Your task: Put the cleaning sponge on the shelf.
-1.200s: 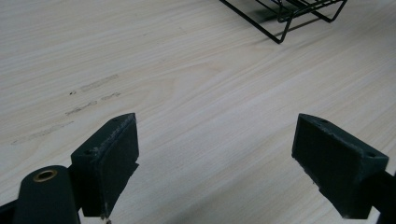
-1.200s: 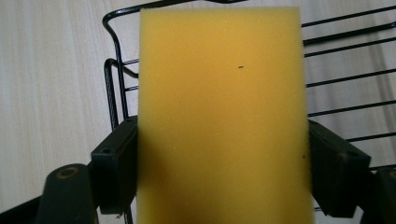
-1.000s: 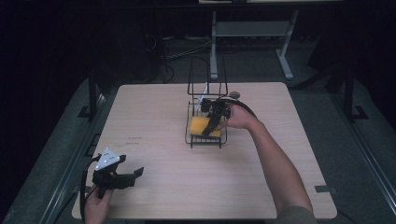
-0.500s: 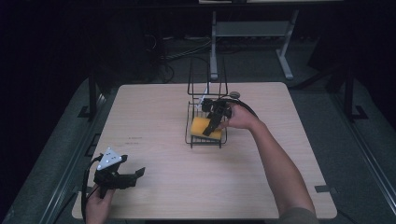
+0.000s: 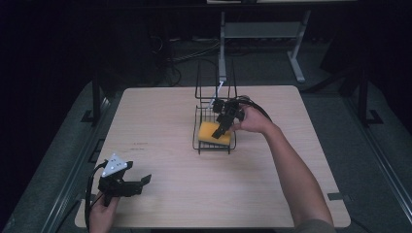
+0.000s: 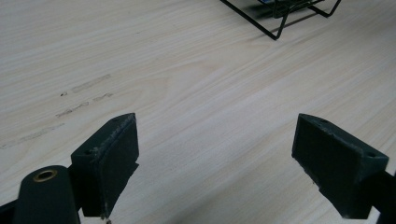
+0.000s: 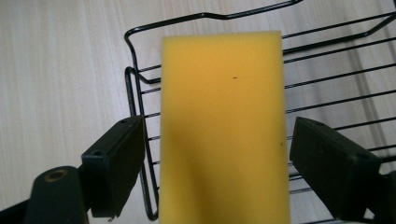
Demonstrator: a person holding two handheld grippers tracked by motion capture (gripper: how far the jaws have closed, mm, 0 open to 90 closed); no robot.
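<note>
With the sponge (image 7: 223, 126) lying flat in the wire rack (image 5: 214, 127) near the table's middle, the right gripper (image 7: 219, 168) straddles it, jaws apart with a gap on each side. Whether this is a pick or a release is hard to tell; to grip well, center the sponge, close on its long sides, and lift clear of the wires. The left gripper (image 5: 130, 184) rests open near the front left corner. The table (image 5: 160, 121) is pale wood grain; the room beyond is dark.

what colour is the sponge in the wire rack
Plain yellow rectangular foam sponge, clearest in the right gripper view.
</note>
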